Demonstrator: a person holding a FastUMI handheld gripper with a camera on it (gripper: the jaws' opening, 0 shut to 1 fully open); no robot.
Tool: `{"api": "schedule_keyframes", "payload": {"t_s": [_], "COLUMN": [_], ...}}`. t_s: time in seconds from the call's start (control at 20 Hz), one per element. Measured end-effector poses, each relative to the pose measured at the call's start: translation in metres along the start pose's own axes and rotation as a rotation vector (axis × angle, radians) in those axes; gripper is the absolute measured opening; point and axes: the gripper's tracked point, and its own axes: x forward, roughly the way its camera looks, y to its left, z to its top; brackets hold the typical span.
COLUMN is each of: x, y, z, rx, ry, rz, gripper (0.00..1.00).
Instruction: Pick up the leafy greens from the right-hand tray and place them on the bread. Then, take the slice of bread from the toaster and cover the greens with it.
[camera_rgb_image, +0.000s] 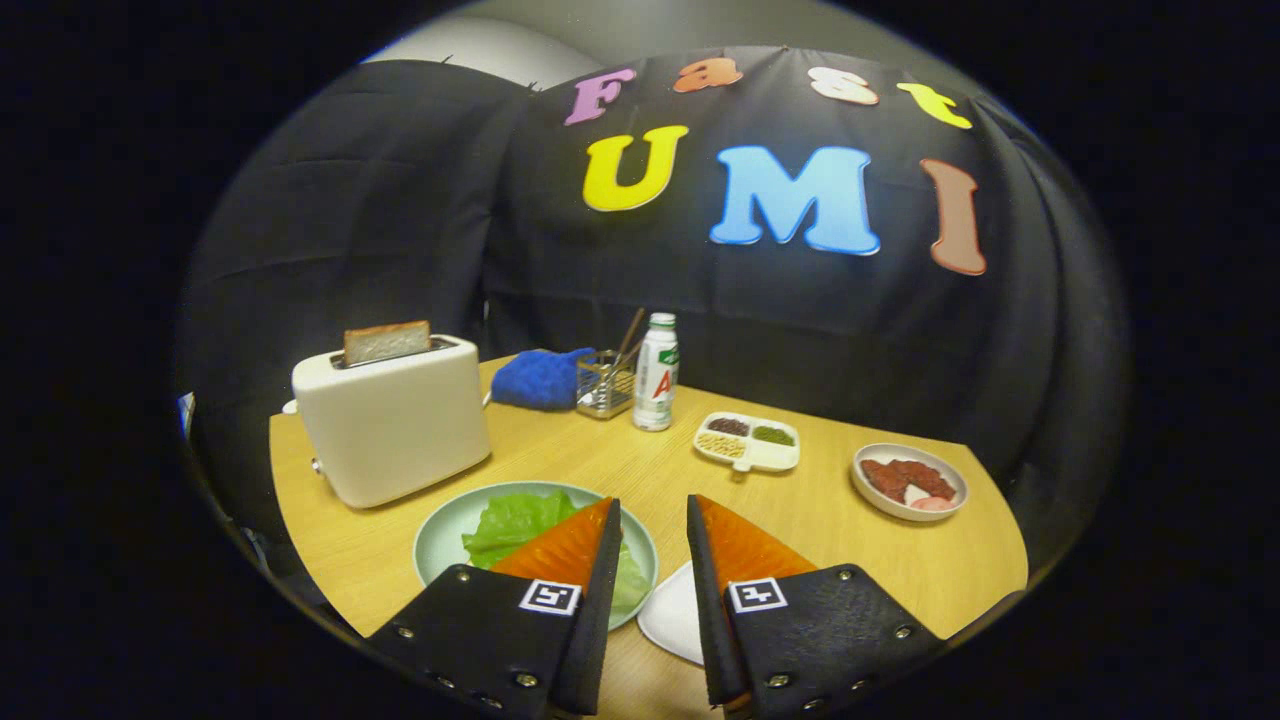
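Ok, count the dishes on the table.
4: green plate by the toaster, white plate between the open gripper fingers, divided tray and bowl beyond.

Left finger covers part of the leafy greens and pale green plate, any bread beneath hidden; white tray shows one corner between the parted fingers; toaster hides the bread slice's lower half; divided dish contents too small to identify.
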Motion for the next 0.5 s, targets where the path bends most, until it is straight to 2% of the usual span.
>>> {"api": "schedule_keyframes", "payload": {"t_s": [0.2, 0.35, 0.4, 0.5], "x": [-0.016, -0.016, -0.016, -0.012], "y": [0.033, 0.027, 0.039, 0.078], "z": [0.012, 0.032, 0.035, 0.041], "rx": [0.051, 0.004, -0.006, 0.017], "ry": [-0.011, -0.088, -0.106, -0.106], "rz": [0.008, -0.149, -0.169, -0.126], "gripper": [0.4, 0.4, 0.4, 0.4]}}
